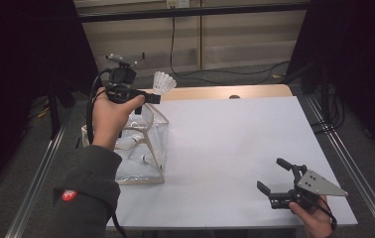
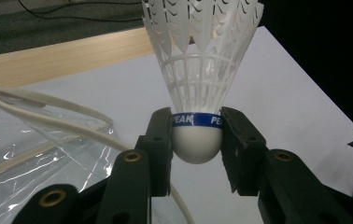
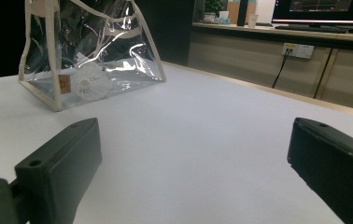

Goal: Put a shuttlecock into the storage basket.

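My left gripper (image 1: 152, 96) is held up above a clear plastic bag (image 1: 148, 144) at the table's left. It is shut on a white shuttlecock (image 1: 163, 83). In the left gripper view its two black jaws clamp the shuttlecock (image 2: 197, 84) at the round white cork with the blue band, skirt pointing up. Several more shuttlecocks (image 1: 132, 143) lie inside the bag, one of them (image 3: 90, 83) against the bag's wall (image 3: 118, 32). My right gripper (image 1: 274, 175) rests low at the table's front right, jaws wide apart with nothing between them.
The white table top (image 1: 235, 139) stretches between the bag and the right gripper. A wooden strip (image 1: 235, 91) runs along its far edge. Black cables (image 1: 215, 74) lie on the floor behind. A monitor (image 3: 324, 7) stands on a far desk.
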